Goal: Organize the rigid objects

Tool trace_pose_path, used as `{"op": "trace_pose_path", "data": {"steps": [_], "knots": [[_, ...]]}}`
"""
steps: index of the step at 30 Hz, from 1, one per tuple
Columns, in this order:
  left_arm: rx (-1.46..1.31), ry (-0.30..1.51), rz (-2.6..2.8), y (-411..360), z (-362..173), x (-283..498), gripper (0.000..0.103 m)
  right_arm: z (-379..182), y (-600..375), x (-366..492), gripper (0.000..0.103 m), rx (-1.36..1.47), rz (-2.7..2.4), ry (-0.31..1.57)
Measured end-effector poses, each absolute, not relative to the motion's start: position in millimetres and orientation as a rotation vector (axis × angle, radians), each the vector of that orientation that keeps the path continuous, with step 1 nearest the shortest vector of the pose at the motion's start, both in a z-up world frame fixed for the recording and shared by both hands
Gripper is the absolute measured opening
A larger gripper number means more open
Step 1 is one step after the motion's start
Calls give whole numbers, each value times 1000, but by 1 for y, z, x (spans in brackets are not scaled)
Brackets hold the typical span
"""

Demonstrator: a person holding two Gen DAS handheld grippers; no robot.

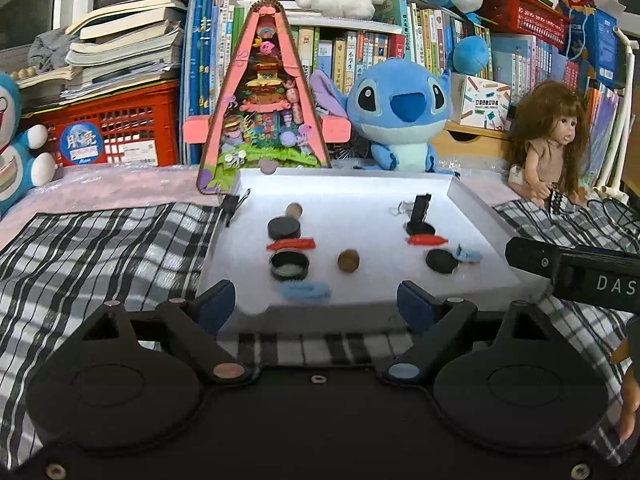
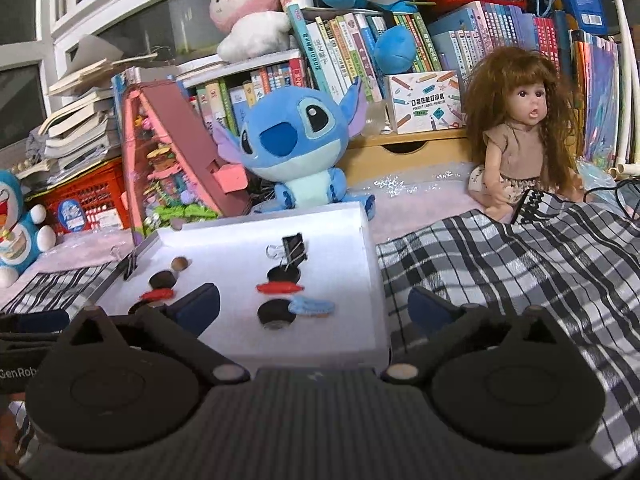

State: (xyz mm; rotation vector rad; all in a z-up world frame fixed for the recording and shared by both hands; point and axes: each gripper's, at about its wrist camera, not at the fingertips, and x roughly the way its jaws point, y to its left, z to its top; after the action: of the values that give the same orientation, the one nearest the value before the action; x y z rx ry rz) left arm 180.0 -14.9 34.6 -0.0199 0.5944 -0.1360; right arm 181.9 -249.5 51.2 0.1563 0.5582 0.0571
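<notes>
A white tray (image 1: 472,208) lies on the checked cloth and holds small objects in two groups. On the left are a black cap (image 1: 283,228), a red fish (image 1: 291,244), an upturned black lid (image 1: 289,265), a blue fish (image 1: 306,291) and a walnut (image 1: 348,261). On the right are a black binder clip (image 1: 421,209), a red fish (image 1: 426,239), a black cap (image 1: 441,261) and a blue fish (image 1: 468,255). My left gripper (image 1: 316,304) is open and empty at the tray's near edge. My right gripper (image 2: 314,310) is open and empty above the tray's near right corner (image 2: 372,240).
Another binder clip (image 1: 231,204) is clipped on the tray's left rim. A blue plush (image 1: 400,116), a pink triangular toy house (image 1: 262,100), a doll (image 1: 548,140), red crates and books stand behind the tray. The checked cloth (image 1: 100,256) lies on both sides.
</notes>
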Motion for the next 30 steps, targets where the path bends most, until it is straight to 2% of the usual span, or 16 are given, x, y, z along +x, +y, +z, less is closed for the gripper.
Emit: {"op": "trace_pose_path", "data": {"steps": [15, 30], "knots": [[-34, 644, -100, -3, 6, 145, 87, 30, -225, 144, 103, 55, 86, 591], [-23, 654, -95, -6, 2, 140, 87, 21, -223, 135, 103, 59, 82, 624]]}}
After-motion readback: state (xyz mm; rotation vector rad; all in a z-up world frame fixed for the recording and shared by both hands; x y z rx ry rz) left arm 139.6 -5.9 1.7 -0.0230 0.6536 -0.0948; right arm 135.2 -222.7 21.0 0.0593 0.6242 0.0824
